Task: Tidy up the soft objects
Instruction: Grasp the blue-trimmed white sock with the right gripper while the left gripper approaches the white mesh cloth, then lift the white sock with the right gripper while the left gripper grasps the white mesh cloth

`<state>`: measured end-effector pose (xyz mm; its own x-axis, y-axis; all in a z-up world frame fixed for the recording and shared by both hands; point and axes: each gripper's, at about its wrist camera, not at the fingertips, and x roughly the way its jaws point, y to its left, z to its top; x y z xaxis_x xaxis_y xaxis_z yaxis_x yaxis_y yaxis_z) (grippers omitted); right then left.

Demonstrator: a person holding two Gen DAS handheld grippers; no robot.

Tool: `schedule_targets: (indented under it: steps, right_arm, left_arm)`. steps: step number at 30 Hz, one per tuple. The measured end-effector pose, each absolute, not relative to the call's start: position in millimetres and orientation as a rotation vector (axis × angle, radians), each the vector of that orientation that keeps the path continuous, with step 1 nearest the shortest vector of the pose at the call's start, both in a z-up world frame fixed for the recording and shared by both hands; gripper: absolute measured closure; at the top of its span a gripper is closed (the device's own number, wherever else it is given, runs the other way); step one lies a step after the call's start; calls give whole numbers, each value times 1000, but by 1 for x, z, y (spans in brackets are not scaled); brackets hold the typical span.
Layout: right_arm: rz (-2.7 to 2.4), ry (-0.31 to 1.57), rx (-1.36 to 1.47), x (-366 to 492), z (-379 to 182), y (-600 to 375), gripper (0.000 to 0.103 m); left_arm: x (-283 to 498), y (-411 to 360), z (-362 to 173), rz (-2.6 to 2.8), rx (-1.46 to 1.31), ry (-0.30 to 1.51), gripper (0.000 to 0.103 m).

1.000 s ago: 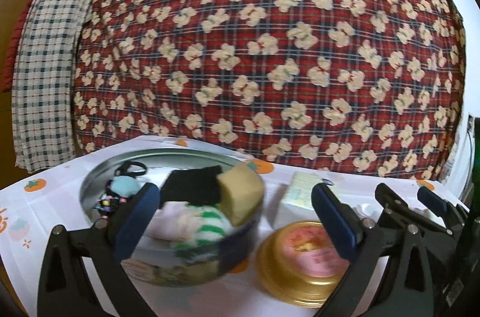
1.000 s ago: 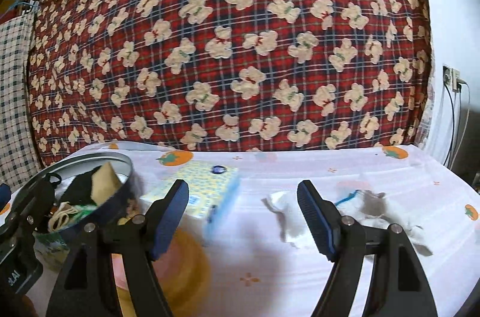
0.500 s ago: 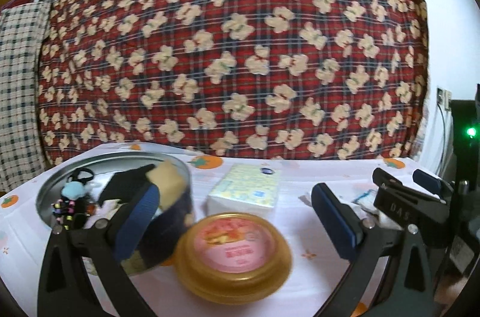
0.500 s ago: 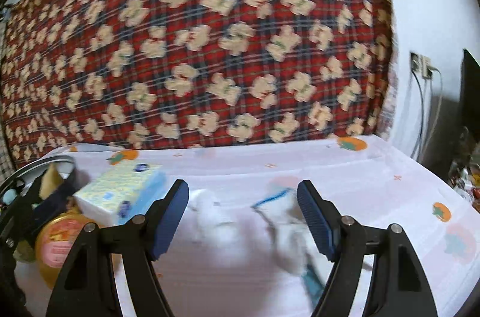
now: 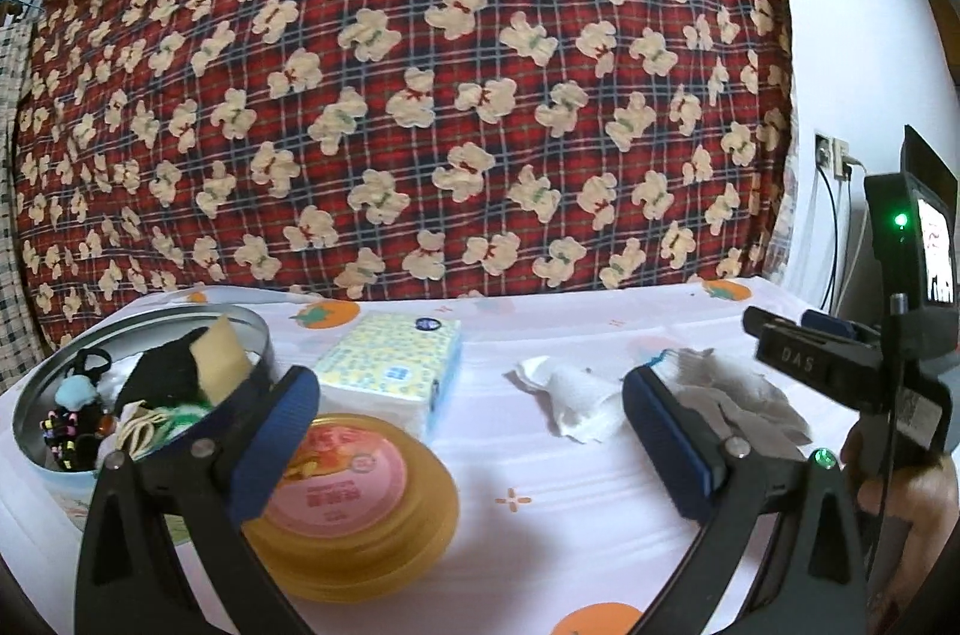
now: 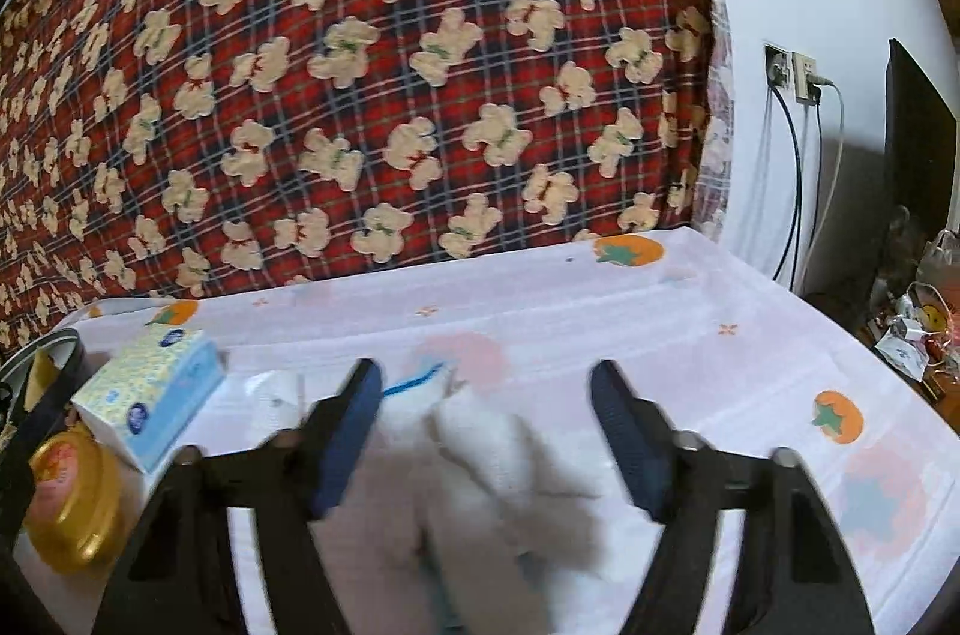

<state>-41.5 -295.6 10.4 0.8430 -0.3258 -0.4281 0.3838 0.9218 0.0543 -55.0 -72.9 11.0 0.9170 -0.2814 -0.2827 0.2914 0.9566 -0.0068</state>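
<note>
A plaid blanket [image 5: 408, 95] hangs at the far side of the table [image 6: 690, 335]. On the table's left stands a round tin [image 5: 36, 431], already holding a yellow sponge, a black cloth, striped fabric and hair ties; its gold lid [image 5: 354, 503] lies near it, with a tissue pack [image 5: 390, 371] just behind. The step in hand looks like picking up the white cloth [image 6: 480, 449] on the right: the right gripper [image 6: 486, 431] is closing around it, pads not yet pressing. Next it must pinch, lift and carry it left to the tin. The left gripper [image 5: 468, 443] hovers with jaws apart, empty. A crumpled tissue [image 5: 570, 395] lies between.
</note>
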Motion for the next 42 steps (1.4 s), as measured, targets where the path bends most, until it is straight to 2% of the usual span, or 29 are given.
schedule_targets:
  steps: [1,2,11,18,19,22,28,33,42]
  right_arm:
    - [-378,428,140,-43,10,-300,51]
    - [-376,436,137,-43,10,-306,53]
    - [-276,589,270,-27,-7,-352,53]
    - [-164,743,166,9,-22,-332,54]
    - [-159,758,158,13,-24,-332,72]
    - [-135,794,168,19,-29,-334,85]
    - [-133,588,226,-12,-4,-344,86]
    - [-157,395,400,-42,17,-371,86]
    - [-257,314,382,-55,25,-377,85]
  left_arm:
    - [-54,-74,11,-297,35,290,1]
    - [-53,-76,11,-301,33,296,1]
    - [-50,-94,9,-329,50,314,1]
    - [-47,-100,8,-330,56,331,1]
    - [-46,-100,8,-330,56,333,1]
    - [-45,-104,8,-331,58,341,1]
    - [-43,-114,7,-339,78,352,1]
    - [-33,-126,7,-368,60,364,1]
    - [22,-177,2,-344,60,483,1]
